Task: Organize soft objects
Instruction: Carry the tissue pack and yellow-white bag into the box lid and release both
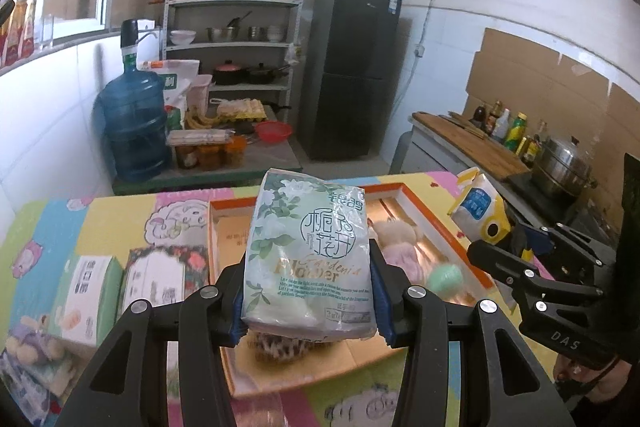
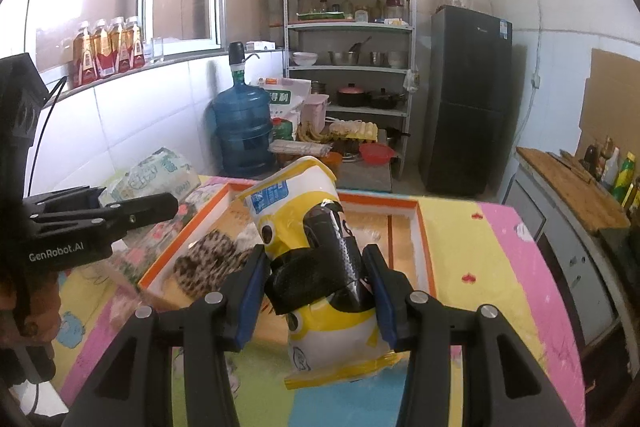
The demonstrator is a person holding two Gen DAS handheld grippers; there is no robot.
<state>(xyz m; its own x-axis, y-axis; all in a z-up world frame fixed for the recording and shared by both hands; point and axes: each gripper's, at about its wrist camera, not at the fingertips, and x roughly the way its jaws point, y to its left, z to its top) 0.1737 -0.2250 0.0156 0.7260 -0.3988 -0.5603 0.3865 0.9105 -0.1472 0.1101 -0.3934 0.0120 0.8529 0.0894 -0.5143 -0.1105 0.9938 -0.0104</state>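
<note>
Holding both packs above the orange-rimmed tray [image 2: 424,247]: left gripper [image 1: 310,293] is clamped on the green tissue pack [image 1: 310,259], right gripper [image 2: 316,291] clamped on the yellow bag [image 2: 320,267]. Prob best to lower each straight down w/ a light squeeze — they're soft and deform. Plush toys [image 1: 400,247] ahead of the left gripper fill that side; bare floor ahead-right of the right one. Mind the rim — grippers sit near each other.
</note>
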